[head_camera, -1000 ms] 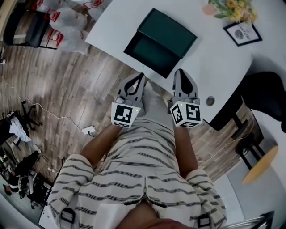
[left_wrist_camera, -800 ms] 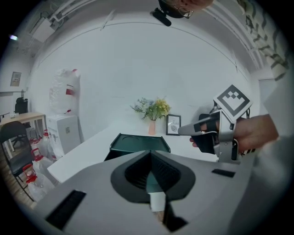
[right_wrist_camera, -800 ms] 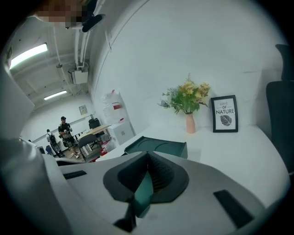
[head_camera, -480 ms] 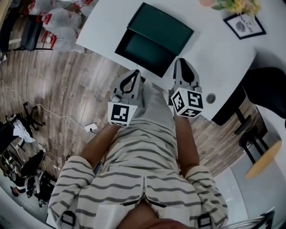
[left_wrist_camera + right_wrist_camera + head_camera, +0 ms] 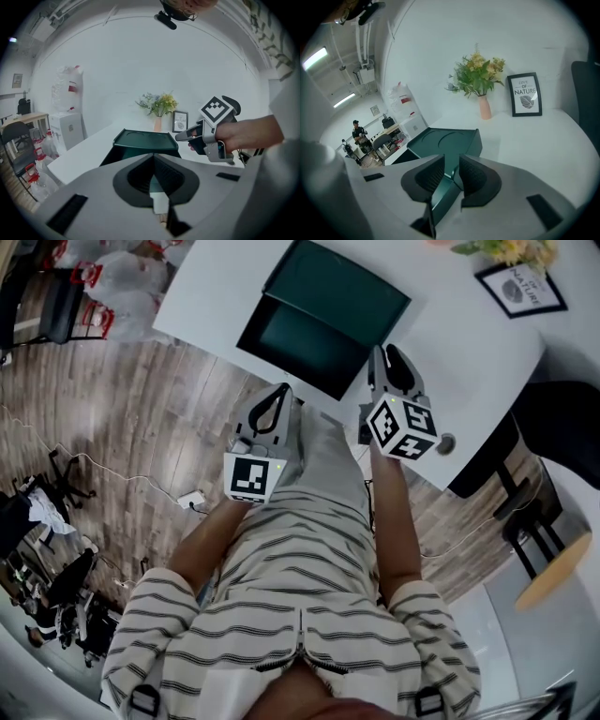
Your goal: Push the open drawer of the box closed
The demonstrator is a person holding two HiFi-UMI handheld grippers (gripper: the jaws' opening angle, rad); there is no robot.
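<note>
This is an open-plan office or shared workroom. A large white table with rounded corners [image 5: 459, 352] stands on a grey-brown wood-plank floor [image 5: 122, 418]. At the table's far edge, against a plain white wall, sit a black-framed print with a leaf motif [image 5: 525, 94] and a pink vase of yellow and green flowers [image 5: 484, 107]. Beyond the table's left end are clear plastic water jugs with red handles [image 5: 131, 282], a white water dispenser [image 5: 65, 133] and a black office chair [image 5: 66, 301]. A white power strip with trailing cables [image 5: 190, 500] lies on the floor near the table. Farther off behind the table, a person sits among more desks [image 5: 356, 129] under ceiling strip lights [image 5: 314, 57].
</note>
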